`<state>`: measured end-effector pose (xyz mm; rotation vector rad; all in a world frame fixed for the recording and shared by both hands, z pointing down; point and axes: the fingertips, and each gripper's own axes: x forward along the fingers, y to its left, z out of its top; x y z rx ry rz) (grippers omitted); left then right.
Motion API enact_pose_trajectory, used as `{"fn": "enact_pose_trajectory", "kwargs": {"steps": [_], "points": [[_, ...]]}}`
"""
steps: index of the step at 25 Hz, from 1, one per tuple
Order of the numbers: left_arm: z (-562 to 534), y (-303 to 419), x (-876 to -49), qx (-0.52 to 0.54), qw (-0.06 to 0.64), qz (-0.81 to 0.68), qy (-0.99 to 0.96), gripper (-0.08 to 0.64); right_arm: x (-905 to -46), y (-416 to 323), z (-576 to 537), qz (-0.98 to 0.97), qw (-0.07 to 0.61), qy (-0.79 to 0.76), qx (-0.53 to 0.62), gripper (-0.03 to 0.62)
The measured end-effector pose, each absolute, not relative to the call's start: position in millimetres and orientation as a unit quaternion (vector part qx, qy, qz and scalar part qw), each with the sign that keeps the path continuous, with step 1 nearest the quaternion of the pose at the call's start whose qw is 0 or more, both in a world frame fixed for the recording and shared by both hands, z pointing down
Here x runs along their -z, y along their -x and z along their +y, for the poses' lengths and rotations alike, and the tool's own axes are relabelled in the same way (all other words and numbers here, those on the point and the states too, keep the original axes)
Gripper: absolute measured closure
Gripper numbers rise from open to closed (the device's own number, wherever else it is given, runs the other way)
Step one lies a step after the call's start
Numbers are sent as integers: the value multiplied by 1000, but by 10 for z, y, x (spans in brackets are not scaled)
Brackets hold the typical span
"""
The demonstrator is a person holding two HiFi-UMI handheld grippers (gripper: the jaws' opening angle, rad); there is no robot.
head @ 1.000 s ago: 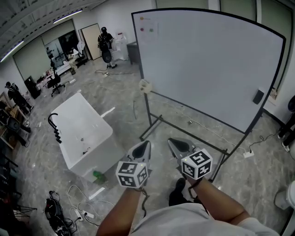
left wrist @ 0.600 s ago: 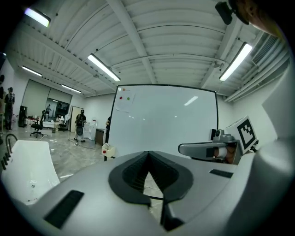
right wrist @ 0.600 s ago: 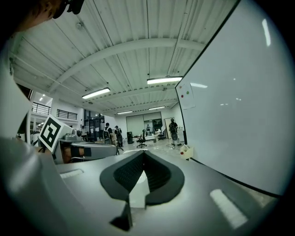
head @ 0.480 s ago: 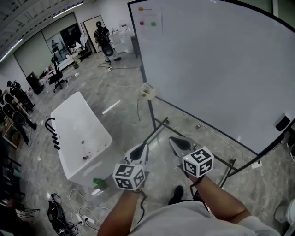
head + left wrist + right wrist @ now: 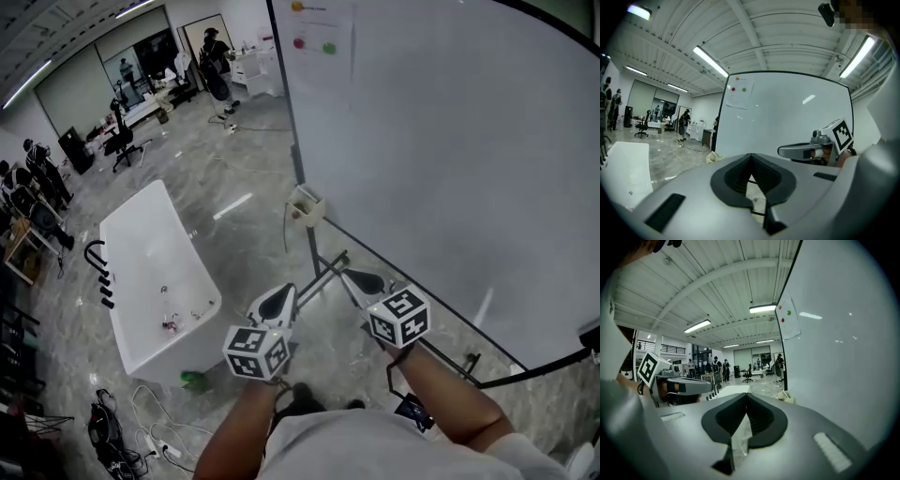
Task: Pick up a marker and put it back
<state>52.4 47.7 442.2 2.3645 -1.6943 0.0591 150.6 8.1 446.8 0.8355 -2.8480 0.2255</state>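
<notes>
You have stepped closer over the last second: the whiteboard (image 5: 450, 141) now fills most of the right side of the head view, and its left corner sits just ahead of your hands.

The white bathtub (image 5: 150, 272) stands on the floor to your left, well apart from the board and no part of this job. A small open box (image 5: 306, 204) hangs at the board's lower left corner. That is probably where the markers live, but no marker can be made out in any view, so treat it as a guess.

You hold the left gripper (image 5: 277, 302) and right gripper (image 5: 360, 279) side by side, low and in front of you, pointed at that corner. It looks like a carrying pose for the approach, not a reach.

In both gripper views the fingers (image 5: 735, 177) are pressed together at the tips, with nothing between them and touching nothing. You will likely need to spread one pair before reaching into the box.
</notes>
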Motion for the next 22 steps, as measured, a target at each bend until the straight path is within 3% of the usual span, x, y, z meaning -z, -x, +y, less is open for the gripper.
{"fn": "enact_pose_trajectory", "kwargs": {"steps": [10,22], "points": [[-1138,29,-4643,-4,125,-561,-818,558,-4732,-844,-1456,-948,121,-286,-69,571],[-2944,1034,-5008,-42,151,-500,-852,558,-5404,361,-3354,-916,223,-327,-63,549]]}}
